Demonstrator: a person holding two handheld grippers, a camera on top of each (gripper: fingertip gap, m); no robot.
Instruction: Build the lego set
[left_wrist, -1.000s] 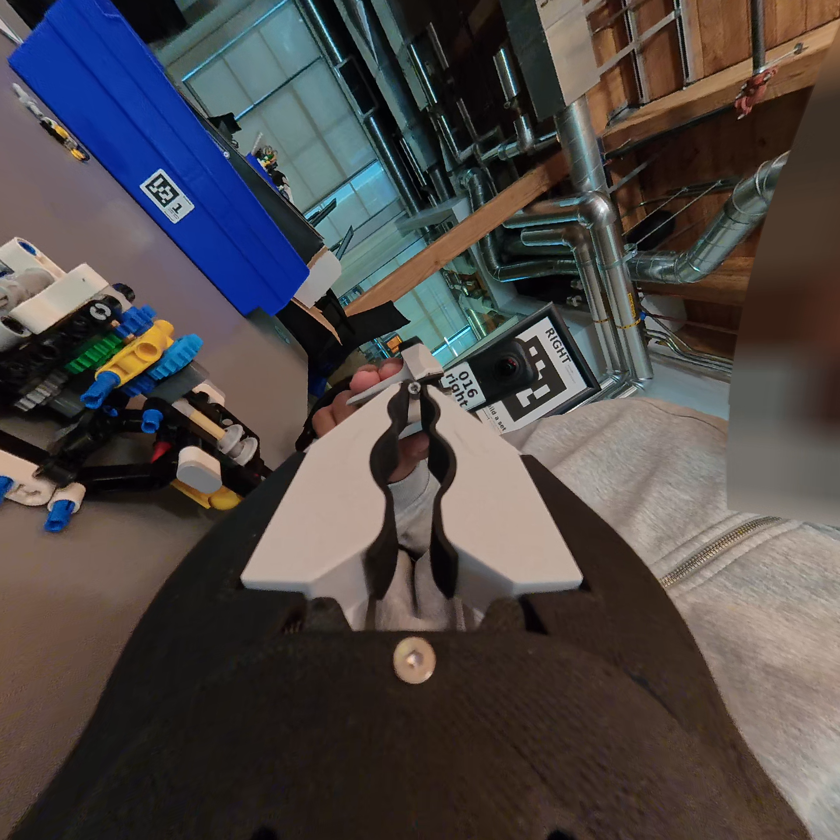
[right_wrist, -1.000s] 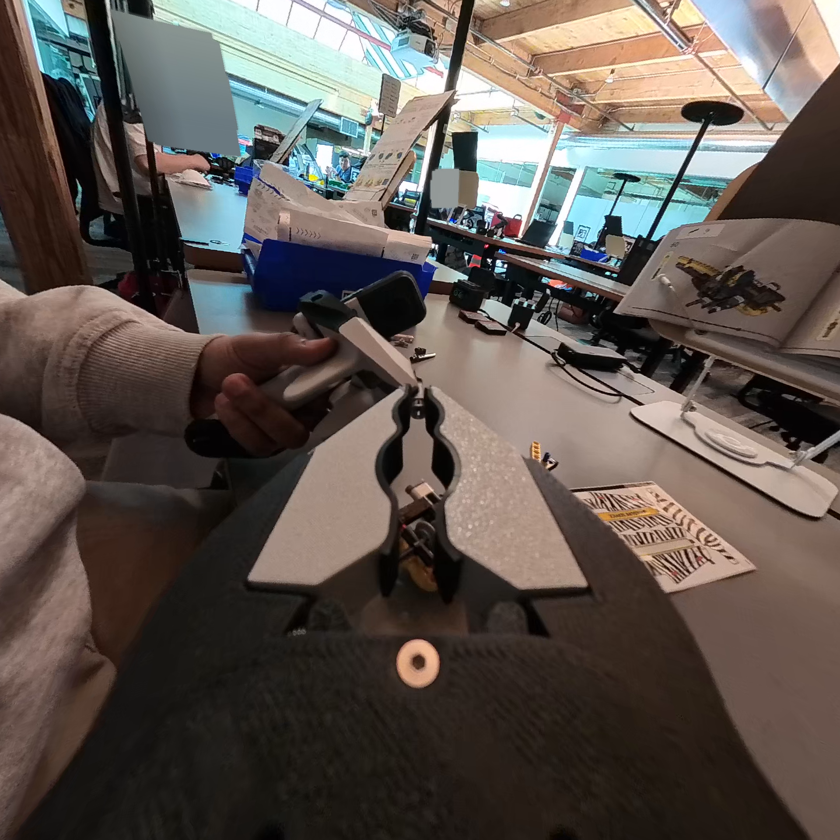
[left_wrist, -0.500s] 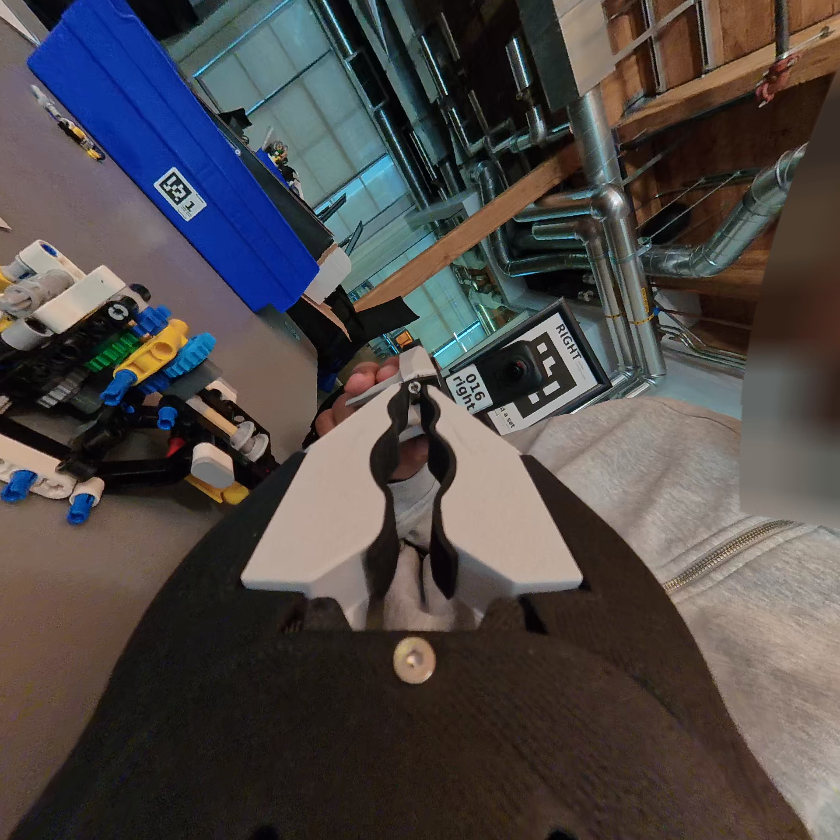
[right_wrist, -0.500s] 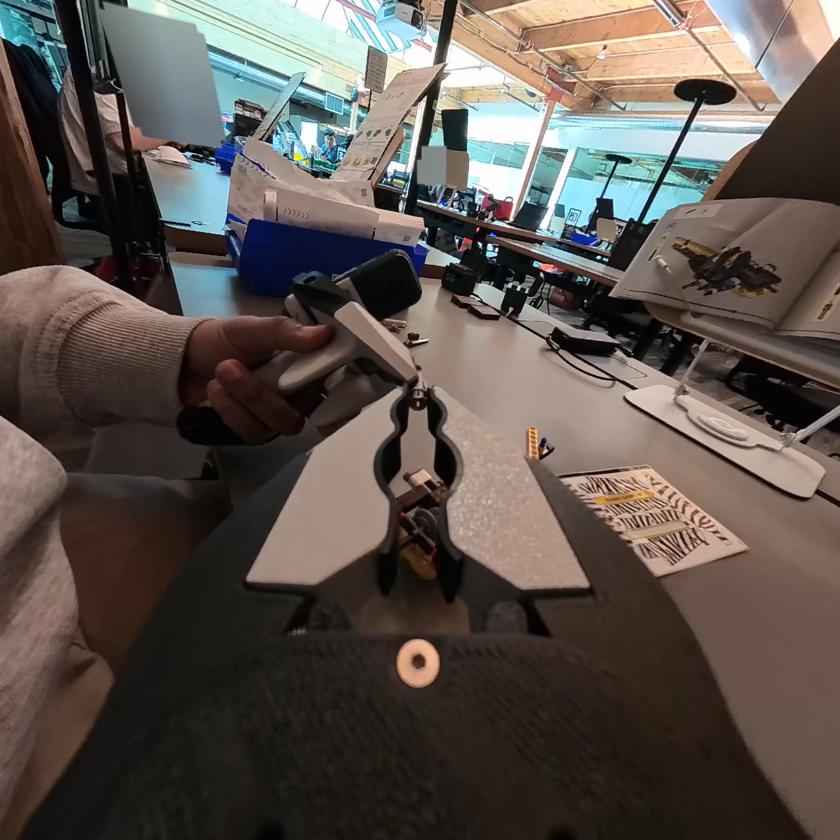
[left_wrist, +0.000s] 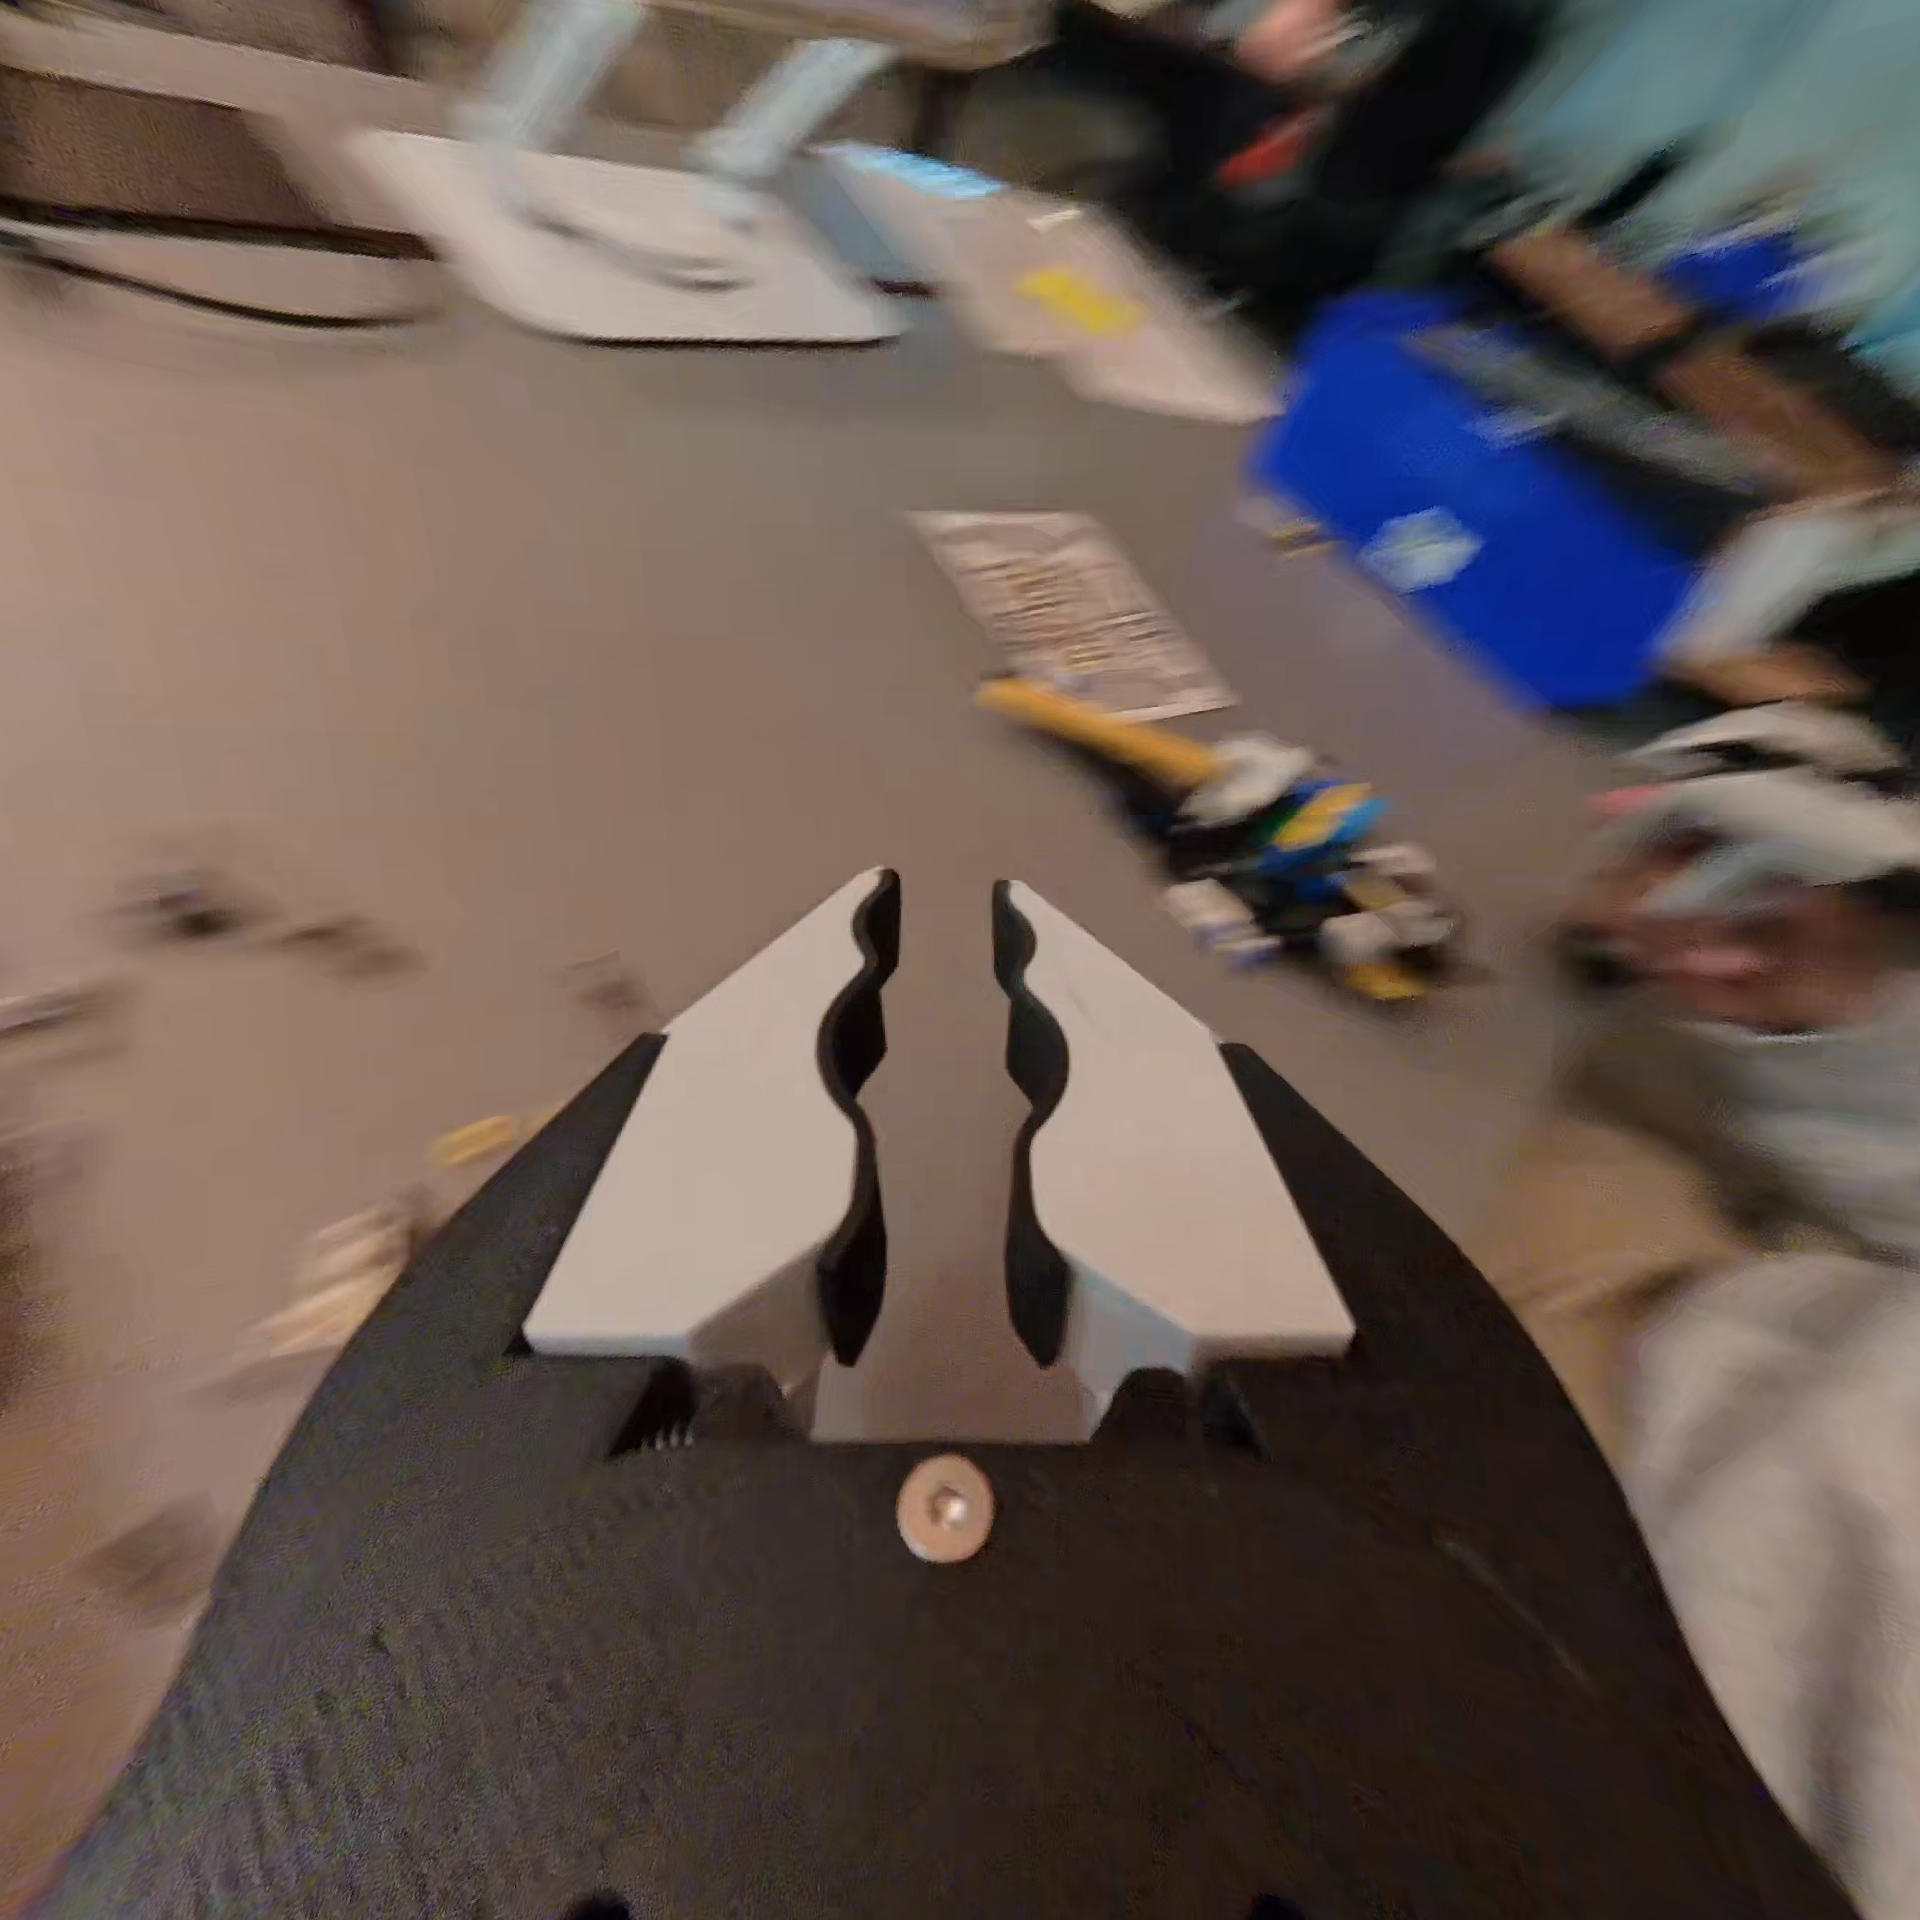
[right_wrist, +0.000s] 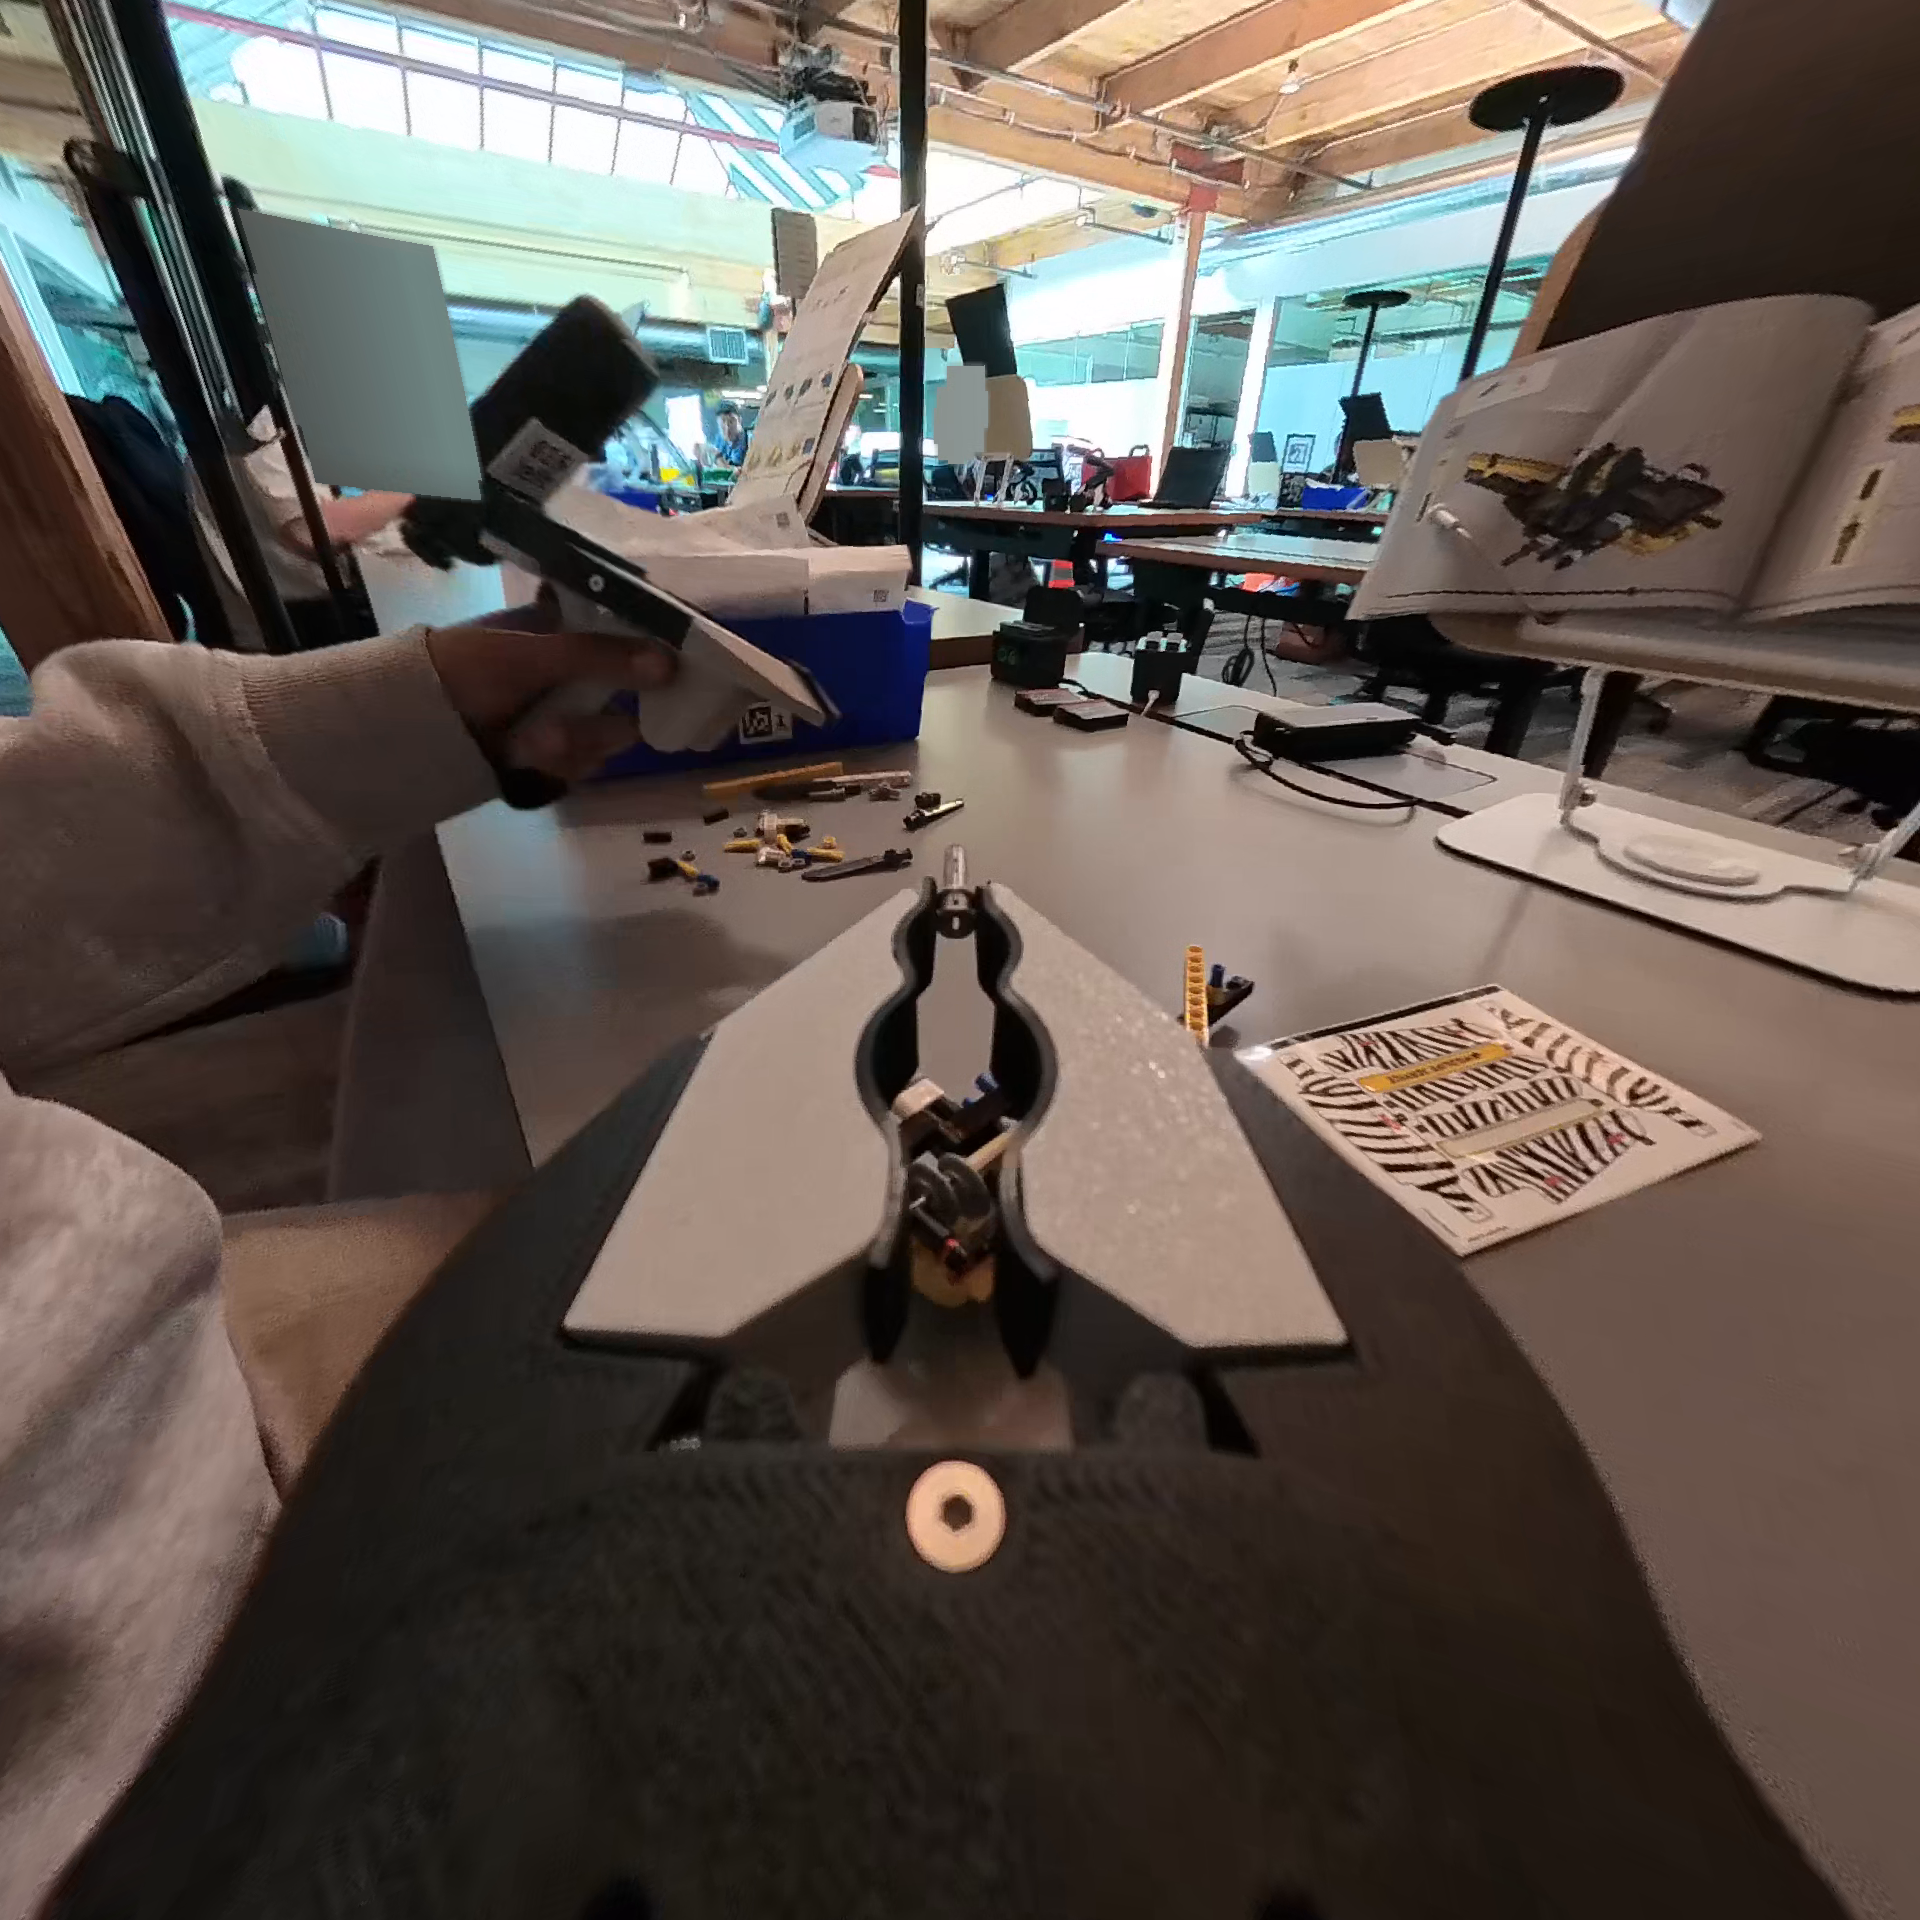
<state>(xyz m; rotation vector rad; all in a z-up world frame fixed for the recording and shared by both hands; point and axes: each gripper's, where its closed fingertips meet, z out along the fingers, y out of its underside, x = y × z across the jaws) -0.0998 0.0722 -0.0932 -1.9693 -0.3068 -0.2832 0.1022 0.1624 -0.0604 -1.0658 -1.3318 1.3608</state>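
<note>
My left gripper (left_wrist: 943, 883) hangs over the grey table (left_wrist: 520, 644) with its jaws a little apart and nothing between them. My right gripper (right_wrist: 958, 902) is closed at the tips on a small grey pin (right_wrist: 953, 873), which pokes out past the fingertips.

The half-built lego model (left_wrist: 1283, 862) lies ahead and to the right in the blurred left wrist view, beside a striped sticker sheet (right_wrist: 1496, 1107). Part of a build also shows under my right jaws. Loose parts (right_wrist: 779, 842) lie scattered near the blue bin (right_wrist: 883, 665).

I judge the model light but loosely joined (beams and pins could pop apart under a squeeze), so I would grip it across its dense black core, not the long yellow beam (left_wrist: 1091, 727). The pin looks hard, smooth and liable to twist.
</note>
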